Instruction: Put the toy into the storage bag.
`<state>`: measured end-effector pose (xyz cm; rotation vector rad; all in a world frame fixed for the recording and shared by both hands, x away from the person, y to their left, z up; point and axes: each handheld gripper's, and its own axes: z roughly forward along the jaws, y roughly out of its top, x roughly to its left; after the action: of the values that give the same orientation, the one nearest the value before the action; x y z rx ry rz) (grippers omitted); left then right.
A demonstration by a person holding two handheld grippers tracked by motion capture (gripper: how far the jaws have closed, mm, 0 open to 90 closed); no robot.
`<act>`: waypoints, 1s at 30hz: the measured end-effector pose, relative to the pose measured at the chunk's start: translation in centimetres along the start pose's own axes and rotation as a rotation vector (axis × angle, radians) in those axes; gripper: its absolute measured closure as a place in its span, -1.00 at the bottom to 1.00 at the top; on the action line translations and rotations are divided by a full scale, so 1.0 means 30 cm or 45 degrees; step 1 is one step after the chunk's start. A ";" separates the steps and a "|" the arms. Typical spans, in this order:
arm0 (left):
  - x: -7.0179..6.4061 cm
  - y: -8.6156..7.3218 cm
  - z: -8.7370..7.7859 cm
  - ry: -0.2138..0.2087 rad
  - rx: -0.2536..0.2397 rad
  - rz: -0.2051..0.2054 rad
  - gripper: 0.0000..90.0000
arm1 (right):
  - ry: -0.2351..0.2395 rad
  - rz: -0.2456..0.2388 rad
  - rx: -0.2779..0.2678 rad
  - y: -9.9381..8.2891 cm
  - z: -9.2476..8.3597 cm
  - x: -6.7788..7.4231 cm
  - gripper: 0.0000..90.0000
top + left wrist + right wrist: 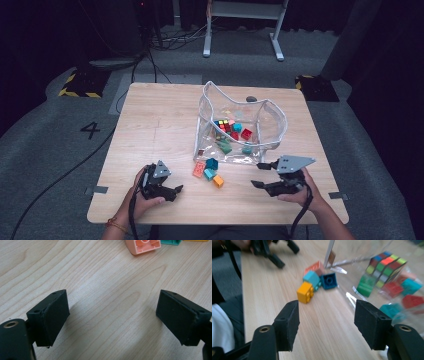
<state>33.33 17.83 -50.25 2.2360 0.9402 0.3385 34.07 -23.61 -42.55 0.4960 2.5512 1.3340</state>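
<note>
- Right claw (261, 175) low over the table (160, 130), pointing left toward four loose bricks, jaws spread with nothing between them.
- Left claw (176, 192) at the table's near left, jaws spread wide over bare wood, nothing held.
- Loose bricks in a small group in front of a clear bag (272, 122), between the two claws and nearer the right one.
- Orange brick (305, 292) nearest the right claw, just ahead of its jaws and a little left, studs facing that claw.
- Teal brick (311, 278) touching the orange one from behind; dark blue brick (329, 280) just beside it, against the bag's edge.
- Salmon brick (143, 245) farthest from the right claw, hollow underside showing in the left gripper view.
- In the bag: a puzzle cube (386, 265) and more bricks, red, green and teal.
</note>
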 end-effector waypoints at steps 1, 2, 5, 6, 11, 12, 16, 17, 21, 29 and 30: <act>0.000 0.000 0.000 -0.001 0.000 -0.002 -0.74 | -0.003 -0.006 0.026 -0.010 0.035 0.006 -0.17; 0.000 0.000 0.000 -0.001 -0.001 -0.001 -0.74 | 0.007 -0.007 0.037 -0.015 0.055 0.008 -0.17; 0.000 0.000 0.000 -0.001 -0.002 -0.001 -0.74 | 0.066 0.027 0.043 -0.027 0.121 0.014 -0.16; -0.001 0.000 0.000 -0.001 -0.002 0.000 -0.74 | 0.091 0.041 0.037 -0.029 0.141 0.015 -0.16; 0.000 0.000 0.000 -0.001 -0.001 0.000 -0.74 | 0.083 0.029 0.095 -0.030 0.220 0.046 -0.17; 0.000 0.000 0.000 -0.001 -0.001 0.000 -0.74 | 0.095 0.038 0.101 -0.027 0.265 0.064 -0.19; 0.000 0.000 0.000 -0.003 0.002 0.000 -0.75 | 0.092 -0.016 0.109 -0.025 0.346 0.074 -0.22; 0.001 0.000 0.000 -0.002 0.003 0.002 -0.74 | 0.086 -0.008 0.117 -0.025 0.362 0.079 -0.23; 0.000 0.000 0.000 -0.001 0.000 0.000 -0.74 | 0.104 0.042 0.113 -0.022 0.405 0.083 -0.23; 0.001 0.000 0.000 -0.002 0.000 0.002 -0.74 | 0.063 0.030 0.136 -0.003 0.451 0.087 -0.04; 0.001 0.000 0.000 -0.002 0.000 0.003 -0.74 | 0.055 0.032 0.126 -0.003 0.452 0.087 0.02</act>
<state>33.34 17.84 -50.25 2.2370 0.9374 0.3378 36.33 -12.45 -50.35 0.5246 2.6651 1.2445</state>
